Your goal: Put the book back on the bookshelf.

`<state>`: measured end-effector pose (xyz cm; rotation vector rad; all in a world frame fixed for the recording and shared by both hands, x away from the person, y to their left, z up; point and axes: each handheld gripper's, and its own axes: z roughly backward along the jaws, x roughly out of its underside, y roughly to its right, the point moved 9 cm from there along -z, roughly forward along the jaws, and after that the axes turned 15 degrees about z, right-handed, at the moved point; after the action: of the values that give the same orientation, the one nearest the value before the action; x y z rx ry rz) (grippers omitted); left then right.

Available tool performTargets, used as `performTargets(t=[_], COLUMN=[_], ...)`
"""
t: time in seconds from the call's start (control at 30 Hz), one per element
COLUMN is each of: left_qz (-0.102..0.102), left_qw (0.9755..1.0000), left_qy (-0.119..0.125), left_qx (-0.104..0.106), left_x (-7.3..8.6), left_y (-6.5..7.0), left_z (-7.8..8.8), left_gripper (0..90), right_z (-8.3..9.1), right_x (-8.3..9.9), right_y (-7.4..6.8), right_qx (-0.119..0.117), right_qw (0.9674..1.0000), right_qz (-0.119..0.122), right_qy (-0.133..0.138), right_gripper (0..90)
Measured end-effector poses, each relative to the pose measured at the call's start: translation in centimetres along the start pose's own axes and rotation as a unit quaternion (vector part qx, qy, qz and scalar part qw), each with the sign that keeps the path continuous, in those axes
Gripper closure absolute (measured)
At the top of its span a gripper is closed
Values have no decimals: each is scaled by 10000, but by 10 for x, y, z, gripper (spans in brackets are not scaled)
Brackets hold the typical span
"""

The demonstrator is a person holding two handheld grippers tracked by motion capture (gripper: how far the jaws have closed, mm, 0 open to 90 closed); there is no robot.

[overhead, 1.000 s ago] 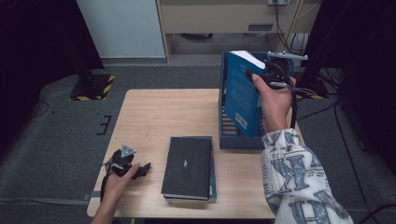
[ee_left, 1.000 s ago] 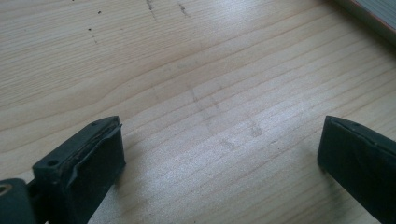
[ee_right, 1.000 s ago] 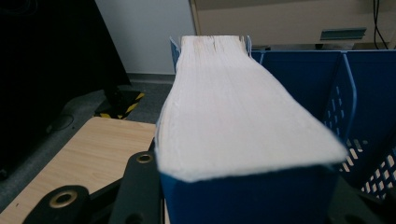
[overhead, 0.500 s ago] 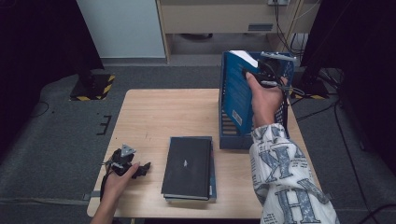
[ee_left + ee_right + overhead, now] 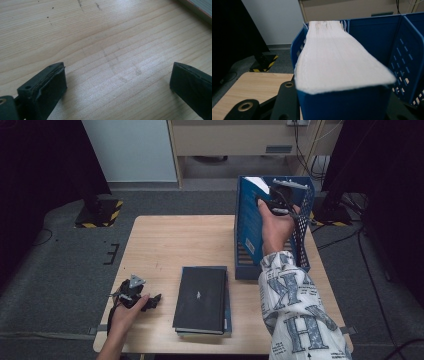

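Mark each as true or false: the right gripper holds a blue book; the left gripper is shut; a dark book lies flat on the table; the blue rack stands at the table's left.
1. The right gripper holds a blue book. True.
2. The left gripper is shut. False: its jaws stand wide apart over bare wood.
3. A dark book lies flat on the table. True.
4. The blue rack stands at the table's left. False: it stands at the right.

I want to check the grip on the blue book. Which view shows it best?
The right gripper view: the blue book sits close up, page edges upward, between the black jaws. The high view shows its white top small, entering the blue rack, beside the right gripper.
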<state>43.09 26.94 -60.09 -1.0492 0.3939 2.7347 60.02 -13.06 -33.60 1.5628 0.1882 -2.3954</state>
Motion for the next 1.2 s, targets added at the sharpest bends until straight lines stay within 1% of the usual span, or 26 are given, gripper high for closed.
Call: performTargets(t=[0.1,0.27,0.37,0.4,0.47,0.6,0.77,0.87,1.2], left_qz=[-1,-8,-41,-42,-37,-34,-40,-40,-47], left_qw=[10000,10000,10000,10000,10000,10000,10000,10000,10000], left_qy=[3,11,-9,-7,6,15,10,12,9], left_qx=[4,6,5,8,15,17,17,18,17], left_x=[0,0,0,0,-1,-1,-1,-1,-2], left_y=[0,0,0,0,0,0,0,0,0], left_z=[0,0,0,-1,-1,-1,-1,-1,-2], left_gripper=[0,0,0,0,0,1,1,1,1], right_z=[-3,-6,-6,-6,-7,-11,-13,-16,-26], right_x=[2,4,6,7,9,14,14,15,23], right_y=[-1,-3,-6,-8,-9,-10,-9,-8,-10], right_qx=[19,37,93,76,58,95,81,124,149], right_qw=[10000,10000,9999,9999,9999,9999,10000,9999,9999], right_qz=[-40,-33,20,75,57,32,13,-4,-3], right_qy=[3,15,83,80,62,39,36,27,-49], right_gripper=[605,605,605,604,605,604,604,604,604])
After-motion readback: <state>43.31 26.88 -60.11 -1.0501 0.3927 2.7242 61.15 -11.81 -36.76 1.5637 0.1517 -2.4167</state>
